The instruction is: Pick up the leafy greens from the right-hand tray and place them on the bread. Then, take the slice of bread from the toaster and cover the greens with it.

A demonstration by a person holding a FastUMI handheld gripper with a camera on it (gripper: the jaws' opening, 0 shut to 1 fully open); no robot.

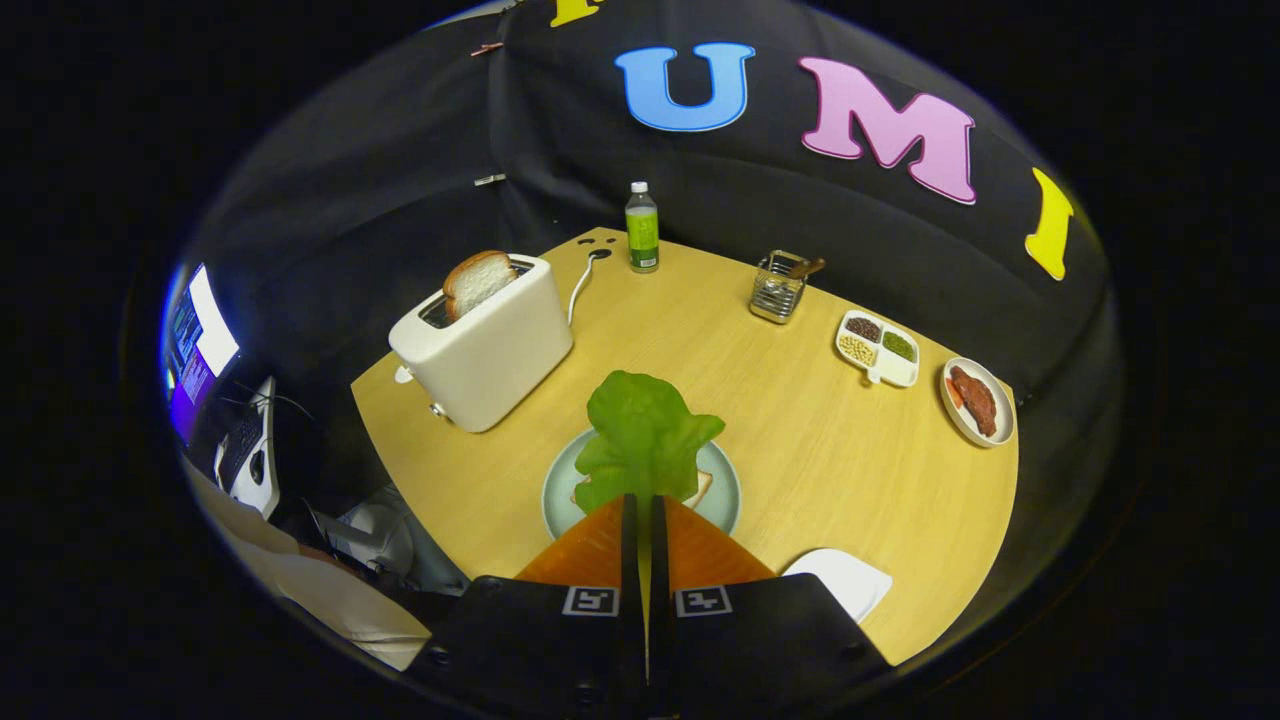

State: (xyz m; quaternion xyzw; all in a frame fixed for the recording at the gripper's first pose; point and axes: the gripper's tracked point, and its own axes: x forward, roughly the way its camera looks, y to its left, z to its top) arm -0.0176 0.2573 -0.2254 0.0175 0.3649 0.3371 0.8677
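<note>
Tongs (644, 500) clenched on a green lettuce leaf (645, 440), held above a pale round plate (725, 490) on the light wooden table (800, 450); white toaster (485, 345) beyond, black cloth behind.

A light wooden tabletop (800, 440) is seen, on which a white toaster (485, 345), a green bottle (642, 230), a wire basket (778, 287), a divided dish (877, 348), a plate of meat (978, 402), a pale round plate (722, 490) and a white tray (845, 580) are set.
</note>
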